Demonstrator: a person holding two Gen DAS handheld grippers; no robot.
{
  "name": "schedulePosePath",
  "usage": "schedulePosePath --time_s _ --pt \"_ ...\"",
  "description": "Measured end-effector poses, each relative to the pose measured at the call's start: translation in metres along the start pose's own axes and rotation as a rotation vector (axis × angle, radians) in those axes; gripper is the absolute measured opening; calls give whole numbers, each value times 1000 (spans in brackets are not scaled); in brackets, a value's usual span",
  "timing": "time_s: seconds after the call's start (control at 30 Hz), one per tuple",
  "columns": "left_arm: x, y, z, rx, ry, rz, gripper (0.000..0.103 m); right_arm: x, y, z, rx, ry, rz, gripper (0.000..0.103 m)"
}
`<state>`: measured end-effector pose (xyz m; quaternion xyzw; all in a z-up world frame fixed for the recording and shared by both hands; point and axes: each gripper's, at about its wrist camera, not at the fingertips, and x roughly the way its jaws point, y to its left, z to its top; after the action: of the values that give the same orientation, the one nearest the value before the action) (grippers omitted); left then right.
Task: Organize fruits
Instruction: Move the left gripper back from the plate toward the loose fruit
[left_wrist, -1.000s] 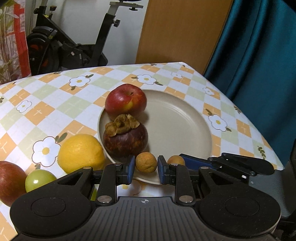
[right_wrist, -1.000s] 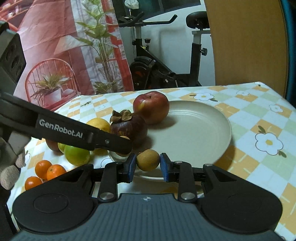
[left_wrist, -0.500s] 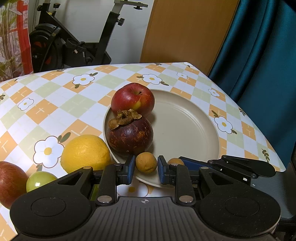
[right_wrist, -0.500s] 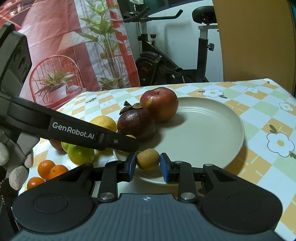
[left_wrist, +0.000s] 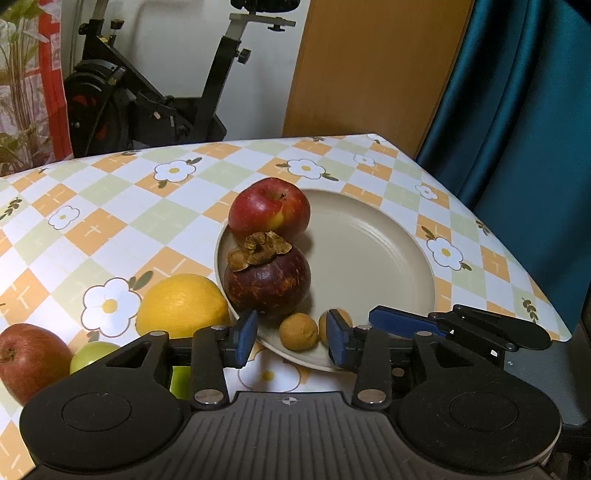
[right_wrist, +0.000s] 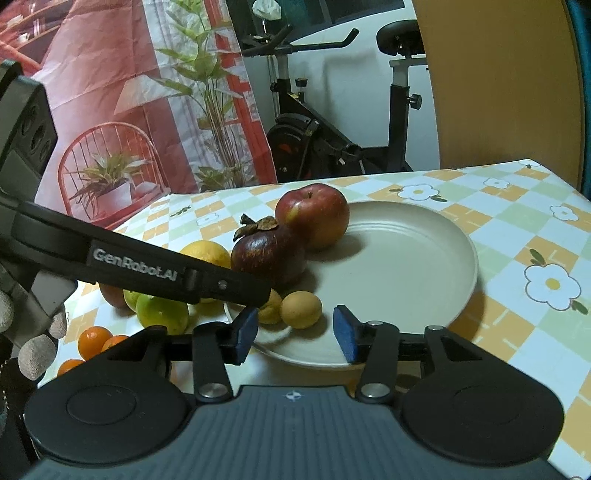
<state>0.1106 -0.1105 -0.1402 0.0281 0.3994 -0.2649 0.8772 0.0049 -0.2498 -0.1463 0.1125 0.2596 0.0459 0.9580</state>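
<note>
Left gripper (left_wrist: 291, 338): jaws opening; a longan (left_wrist: 298, 330) is released between the pads, untouched.
Right gripper (right_wrist: 293, 334): jaws opening; a second longan (right_wrist: 301, 309) is freed likewise.
Plate (left_wrist: 388, 258): both longans are set at its 6 o'clock rim, grouped by size.
Mangosteen (left_wrist: 267, 280): seated at 8 o'clock.
Red apple (left_wrist: 269, 214): seated at 10 o'clock.
Lemon (left_wrist: 183, 306): left off-plate, at 8 o'clock, seemingly awaiting sorting.
</note>
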Motion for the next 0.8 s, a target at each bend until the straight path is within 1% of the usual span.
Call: schedulePosePath --time_s 0.03,0.1,0.27,0.43,0.53,0.6,0.7,0.8 --pt "-2 0 0 2 -3 0 44 -1 0 0 -1 -4 -1 49" --pt "-7 0 -1 10 -12 4 47 -2 0 1 -3 -9 -2 49" --pt "-20 0 -4 24 -45 14 47 -4 0 1 7 -15 -14 49" --pt "-37 5 -6 16 -92 40 47 -10 0 -1 33 -17 -27 49" --pt "-49 10 -7 4 -117 67 47 -12 2 1 36 -14 -38 49" --pt "-59 14 -8 3 -138 83 47 -14 4 2 39 -17 -38 52" --pt "-73 20 -11 2 -169 131 47 -18 8 5 42 -27 -42 53" --pt "-87 30 -15 -28 -195 160 47 -23 13 7 38 -46 -53 53"
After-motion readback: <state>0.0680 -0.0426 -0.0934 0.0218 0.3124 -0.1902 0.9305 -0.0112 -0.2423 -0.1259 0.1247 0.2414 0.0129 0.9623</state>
